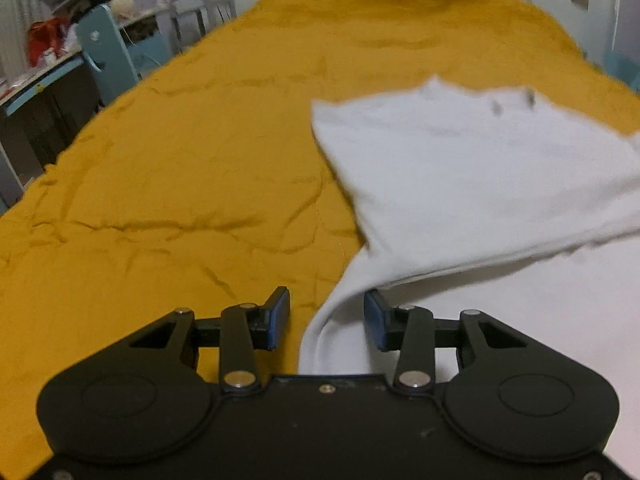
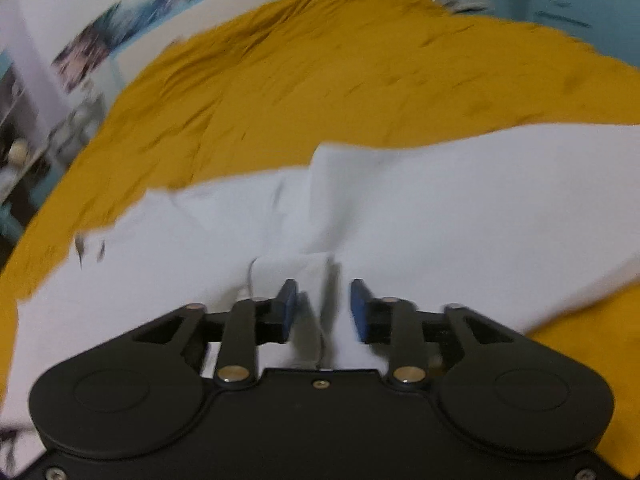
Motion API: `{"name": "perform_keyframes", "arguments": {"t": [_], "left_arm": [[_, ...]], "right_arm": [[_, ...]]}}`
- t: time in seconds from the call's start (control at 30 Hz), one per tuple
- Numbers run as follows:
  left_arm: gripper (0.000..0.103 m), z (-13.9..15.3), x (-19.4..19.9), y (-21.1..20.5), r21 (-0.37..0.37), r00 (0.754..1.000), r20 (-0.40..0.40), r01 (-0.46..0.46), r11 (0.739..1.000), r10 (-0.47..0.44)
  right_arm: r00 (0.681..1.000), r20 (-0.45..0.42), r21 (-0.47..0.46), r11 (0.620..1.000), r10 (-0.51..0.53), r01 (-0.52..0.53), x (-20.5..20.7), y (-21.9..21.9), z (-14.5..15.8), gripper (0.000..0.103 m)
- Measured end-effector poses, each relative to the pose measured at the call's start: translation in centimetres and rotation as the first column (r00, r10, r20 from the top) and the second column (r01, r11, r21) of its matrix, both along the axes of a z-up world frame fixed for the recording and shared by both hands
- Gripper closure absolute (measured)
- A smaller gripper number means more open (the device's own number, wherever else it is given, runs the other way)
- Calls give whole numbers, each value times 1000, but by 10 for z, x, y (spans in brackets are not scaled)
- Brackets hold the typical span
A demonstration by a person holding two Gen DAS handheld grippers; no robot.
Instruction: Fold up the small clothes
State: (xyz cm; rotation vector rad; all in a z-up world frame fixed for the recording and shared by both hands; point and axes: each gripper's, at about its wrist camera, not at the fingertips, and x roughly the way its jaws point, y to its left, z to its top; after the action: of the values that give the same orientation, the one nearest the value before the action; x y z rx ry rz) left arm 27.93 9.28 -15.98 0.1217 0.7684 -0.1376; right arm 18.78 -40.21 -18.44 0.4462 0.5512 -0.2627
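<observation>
garment: white T-shirt (image 1: 460,168), on the mustard bedspread (image 1: 180,160), toward its near edge; one part already turned over the rest, loose upper layer with a free corner pointing to the far-left of the bed
long axis: in the right wrist view the shirt (image 2: 420,208) runs roughly left-right across the bedspread (image 2: 340,80), i.e. across both grippers' line of sight, not along it
left gripper (image 1: 327,320): jaws wide apart, nothing clamped. A curved edge of the shirt runs through the gap; cloth passes over/under the right pad, left pad sits over bare bedspread. So shirt lies ahead and to the right of these jaws
right gripper (image 2: 323,310): jaws apart, medium gap. A raised ridge of fabric (image 2: 296,268) stands just ahead of and between the pads; cannot tell if either pad touches it. No grip visible
nearer arm: right one is fully over the shirt; left is only at its left border
key relation: fold edge sits inside both gaps already, so my read is that a grasp needs closing, not more reach
step (judgement): mid-fold, between grasps, with more folding left
risk: both frames motion-blurred; thin cloth, easy to pinch one layer instead of two, or drag the lower layer along
not visible: collar and sleeves unclear; small dark marks (image 1: 514,104) near far edge, unidentifiable
</observation>
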Motion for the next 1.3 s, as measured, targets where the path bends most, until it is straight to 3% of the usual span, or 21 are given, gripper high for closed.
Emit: {"name": "perform_keyframes", "arguments": {"t": [0.1,0.17,0.27,0.4,0.47,0.53,0.63,0.7,0.83,0.9,1.0,1.13,1.3], "left_arm": [[60,25,-20,-6,-91,996,85,23,996,-15],[59,36,-23,-17,-122,990,137,49,991,-32],[58,32,-9,-35,-136,990,125,80,987,-63],[58,1,18,-42,-136,1000,11,18,991,-17],[56,-18,26,-38,-114,998,-69,-7,994,-1],[56,-25,25,-35,-98,998,-66,-12,995,6],[59,-10,20,-32,-141,997,-68,-45,989,35],[60,9,11,-36,-204,999,-27,-33,978,28],[57,48,-6,-67,-328,997,57,75,942,-60],[57,55,-10,-90,-395,992,71,123,910,-103],[57,54,-10,-123,-473,987,54,156,867,-149],[57,42,-7,-155,-474,984,20,166,865,-177],[57,28,-1,-170,-472,984,-35,138,871,-175]], "right_arm": [[990,56,-31,991,129,-127,-17,19,16,65],[976,49,-61,976,212,-209,-20,34,20,62],[960,0,-80,957,280,-279,-12,50,13,61],[970,-103,15,976,219,-219,-3,40,-13,61],[973,-121,42,980,198,-194,-4,28,-21,68],[973,-114,75,979,200,-192,-12,19,-21,68],[976,-110,93,979,189,-179,-29,6,-10,56],[987,-48,111,982,156,-150,-51,-17,1,54],[998,23,134,989,-63,59,-96,-84,22,52],[971,38,138,963,-238,230,-121,-127,29,50],[883,44,217,867,-467,448,-156,-185,28,49],[789,11,342,744,-614,574,-181,-237,10,49],[746,-28,432,665,-665,609,-172,-254,-17,49]]}}
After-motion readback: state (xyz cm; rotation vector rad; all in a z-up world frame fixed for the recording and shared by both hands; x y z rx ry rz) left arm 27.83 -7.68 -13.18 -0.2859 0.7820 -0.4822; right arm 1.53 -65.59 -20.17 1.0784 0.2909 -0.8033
